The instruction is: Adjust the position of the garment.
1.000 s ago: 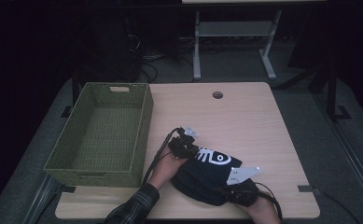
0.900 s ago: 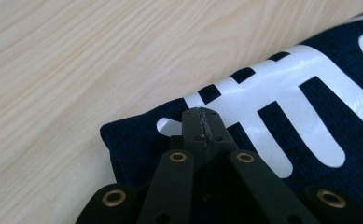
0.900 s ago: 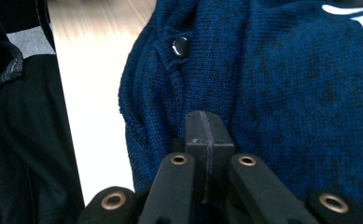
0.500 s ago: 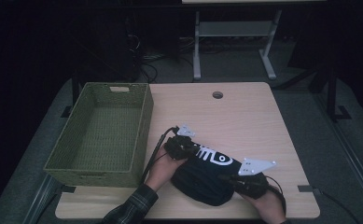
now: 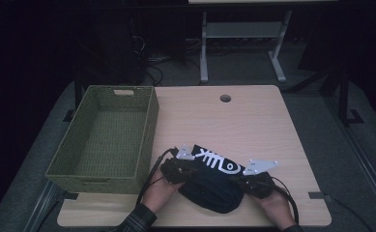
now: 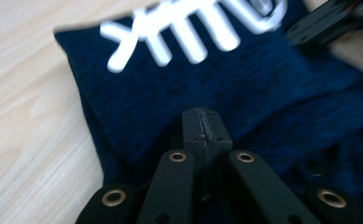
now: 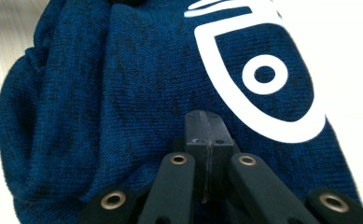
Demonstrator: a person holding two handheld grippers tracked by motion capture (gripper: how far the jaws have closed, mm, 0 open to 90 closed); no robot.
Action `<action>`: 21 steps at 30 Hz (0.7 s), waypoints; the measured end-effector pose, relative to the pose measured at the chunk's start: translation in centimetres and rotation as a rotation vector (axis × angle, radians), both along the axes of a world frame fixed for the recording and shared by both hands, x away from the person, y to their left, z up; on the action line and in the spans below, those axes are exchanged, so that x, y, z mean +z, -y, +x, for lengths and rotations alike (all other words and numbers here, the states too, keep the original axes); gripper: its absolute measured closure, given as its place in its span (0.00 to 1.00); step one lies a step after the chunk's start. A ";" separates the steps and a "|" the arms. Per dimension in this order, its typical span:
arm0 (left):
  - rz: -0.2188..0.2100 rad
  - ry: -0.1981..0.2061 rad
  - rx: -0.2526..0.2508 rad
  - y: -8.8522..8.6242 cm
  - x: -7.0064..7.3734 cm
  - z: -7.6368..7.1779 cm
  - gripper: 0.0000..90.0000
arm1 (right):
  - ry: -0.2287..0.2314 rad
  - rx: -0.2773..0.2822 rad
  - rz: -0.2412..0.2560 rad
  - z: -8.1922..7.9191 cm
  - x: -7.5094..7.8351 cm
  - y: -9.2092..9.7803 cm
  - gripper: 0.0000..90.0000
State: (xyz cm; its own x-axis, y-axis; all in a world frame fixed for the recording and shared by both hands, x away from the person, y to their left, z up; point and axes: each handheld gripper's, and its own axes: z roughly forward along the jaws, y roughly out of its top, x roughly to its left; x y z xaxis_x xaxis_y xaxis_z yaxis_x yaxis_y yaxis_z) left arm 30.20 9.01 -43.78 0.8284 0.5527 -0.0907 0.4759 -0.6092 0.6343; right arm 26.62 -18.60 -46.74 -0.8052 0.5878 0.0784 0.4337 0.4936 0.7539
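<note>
Sitting right at the near edge of the table [image 5: 253, 125], the folded dark blue garment [image 5: 209, 186] is lying between the two claws, so that's basically where all the action is. Its long axis is running diagonally, from the near right corner up toward the far left, and the white fish-skeleton print [image 5: 214, 161] is following that same line along the far side of the bundle. The fish's head with the round eye is pointing toward the right claw [image 5: 246, 182], and the ribs and tail end are trailing off toward the left claw [image 5: 188, 171].

The left claw is pinching the left end of the garment; in the left gripper view its jaws are pressed tight together with the knit bunching up around the tips. The right claw is doing the same on the other end, jaws fully together and buried in the fabric just below the eye of the print. Both hands are coming in from the bottom edge, one behind each claw.

Further back and off to the left, the green woven basket [image 5: 147, 140] is sitting on the table just beside the garment, not touching it. Past that, the cable hole [image 5: 225, 98] is sitting near the far edge.
</note>
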 end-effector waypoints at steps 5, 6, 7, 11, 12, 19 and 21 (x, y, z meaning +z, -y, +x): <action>0.039 -0.015 -0.007 0.2 -1.0 0.3 1.00 | -0.012 -0.010 0.001 -0.2 -0.4 -0.3 1.00; 0.035 -0.023 -0.003 0.2 -1.1 0.4 1.00 | -0.009 -0.012 0.000 -0.2 -0.5 -0.3 1.00; 0.033 -0.025 -0.004 0.2 -1.2 0.5 1.00 | -0.006 -0.013 0.000 -0.2 -0.5 -0.3 1.00; 0.023 -0.030 -0.005 0.1 -1.0 0.6 1.00 | 0.002 -0.017 0.000 -0.4 -0.5 -0.3 1.00; 0.013 -0.032 -0.002 0.1 -0.8 0.6 1.00 | 0.006 -0.014 0.005 -0.4 -0.4 -0.2 1.00; -0.054 0.002 0.031 -0.5 1.1 0.8 0.88 | 0.057 -0.062 0.045 -0.8 0.5 1.2 0.77; -0.061 0.005 0.044 -0.7 1.3 1.1 0.81 | 0.071 -0.091 0.042 -0.9 0.7 1.8 0.66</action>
State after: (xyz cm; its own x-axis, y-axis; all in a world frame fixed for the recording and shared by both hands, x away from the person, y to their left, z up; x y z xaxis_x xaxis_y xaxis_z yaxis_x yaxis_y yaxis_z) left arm 31.30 9.71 -42.43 0.8041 0.5820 -0.1213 0.4981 -0.5482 0.6718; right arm 25.76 -20.37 -46.07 -0.7532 0.6560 0.0489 0.4200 0.4224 0.8032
